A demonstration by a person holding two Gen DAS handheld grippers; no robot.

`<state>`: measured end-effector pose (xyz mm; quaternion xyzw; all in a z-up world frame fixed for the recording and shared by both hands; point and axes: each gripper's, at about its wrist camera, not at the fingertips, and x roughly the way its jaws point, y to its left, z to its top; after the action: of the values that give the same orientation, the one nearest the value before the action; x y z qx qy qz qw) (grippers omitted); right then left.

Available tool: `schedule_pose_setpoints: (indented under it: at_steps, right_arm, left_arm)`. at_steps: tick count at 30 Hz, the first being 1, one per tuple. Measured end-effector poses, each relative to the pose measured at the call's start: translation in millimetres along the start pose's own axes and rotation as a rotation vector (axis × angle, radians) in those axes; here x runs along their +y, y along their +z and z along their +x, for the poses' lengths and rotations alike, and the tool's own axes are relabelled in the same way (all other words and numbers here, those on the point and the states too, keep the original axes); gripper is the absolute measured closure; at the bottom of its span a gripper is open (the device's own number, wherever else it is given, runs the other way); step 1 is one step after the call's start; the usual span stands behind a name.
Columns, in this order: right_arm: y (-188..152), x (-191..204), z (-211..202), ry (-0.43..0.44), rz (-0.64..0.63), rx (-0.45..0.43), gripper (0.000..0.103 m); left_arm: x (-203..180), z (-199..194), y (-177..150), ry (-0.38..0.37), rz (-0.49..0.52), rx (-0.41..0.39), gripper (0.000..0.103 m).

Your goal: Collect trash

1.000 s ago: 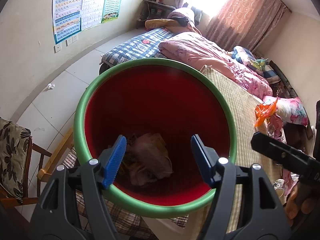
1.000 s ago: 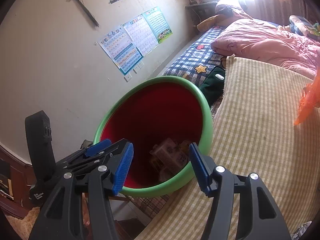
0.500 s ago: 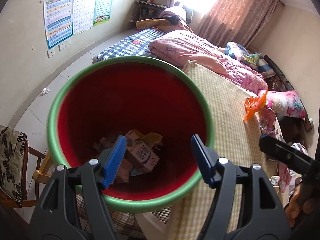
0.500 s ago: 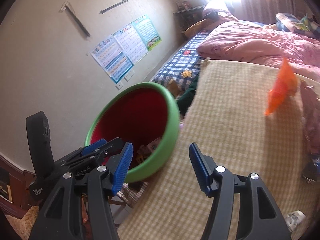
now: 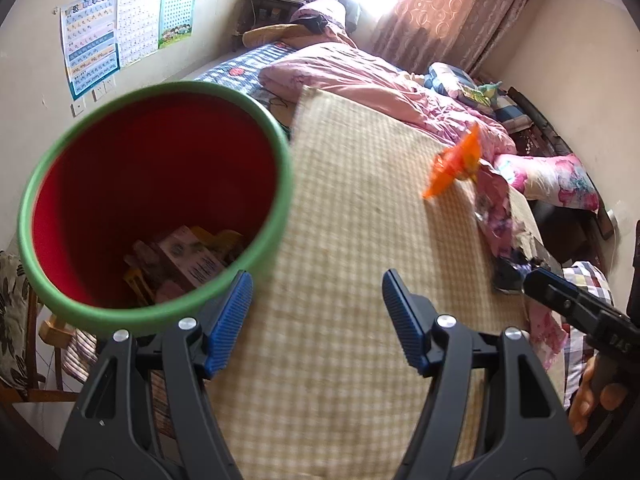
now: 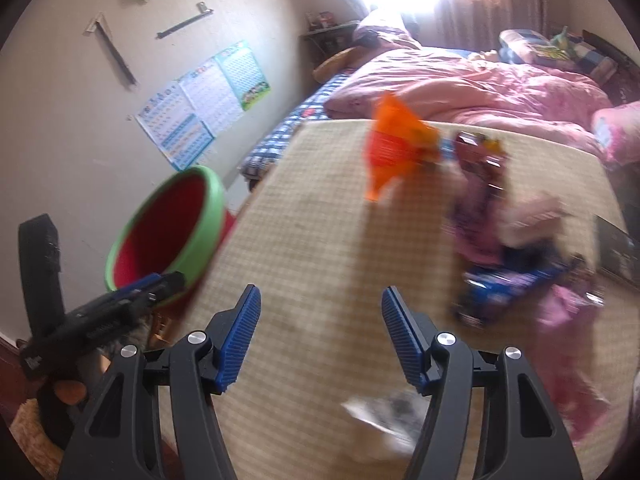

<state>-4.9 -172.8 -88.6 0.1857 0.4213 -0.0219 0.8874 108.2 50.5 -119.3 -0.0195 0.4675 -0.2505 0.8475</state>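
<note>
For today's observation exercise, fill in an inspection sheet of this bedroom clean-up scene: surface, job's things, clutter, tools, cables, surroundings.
Surface: checked straw mat on the bed, mostly bare.
Job's things: red bin with green rim, at the mat's left edge, boxes inside; orange wrapper on the mat; white scrap near the right tool.
Clutter: purple and blue packets, blurred.
Tools: left tool open, empty; right tool open, empty, jaws just widened.
Cables: nothing seen.
Surroundings: pink quilt, wall posters, curtain.

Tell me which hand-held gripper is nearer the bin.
Left. The left hand-held gripper hangs right at the bin rim. The right hand-held gripper is out over the mat, farther from it.
</note>
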Motion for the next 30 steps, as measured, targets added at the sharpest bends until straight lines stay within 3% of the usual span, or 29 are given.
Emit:
schedule_pose_setpoints:
  at_steps: [4, 7, 15, 18, 23, 26, 30]
  right_arm:
    - [-16.7, -34.7, -14.9, -0.026, 0.020, 0.013, 0.041]
    - [-22.4, -62.3, -26.5, -0.039, 0.044, 0.007, 0.041]
    - [-3.9, -98.8, -39.2, -0.048, 0.059, -0.034, 0.040]
    - [6.8, -104.9, -40.7, -0.032, 0.058, -0.052, 0.036]
    - [16.6, -105.5, -30.9, 0.005, 0.045, -0.039, 0.036]
    - [17.4, -102.9, -24.7, 0.023, 0.041, -0.026, 0.036]
    - [19.3, -103.7, -15.4, 0.041, 0.046, -0.007, 0.036]
  left_arm:
    - [-29.8, 3.9, -13.9, -0.020, 0.014, 0.013, 0.037]
    - [-56.1, 6.8, -25.1, -0.063, 0.045, 0.026, 0.031]
    - [-140.2, 22.4, -57.5, -0.172, 0.229, 0.096, 0.025]
    - [-160.1, 35.7, -68.5, -0.161, 0.277, 0.124, 0.025]
    - [-175.7, 62.2, -79.4, -0.149, 0.292, 0.219, 0.026]
    - [-179.5, 67.8, -83.6, -0.137, 0.304, 0.233, 0.026]
    - [-179.3, 68.1, -82.6, -0.151, 0.292, 0.229, 0.047]
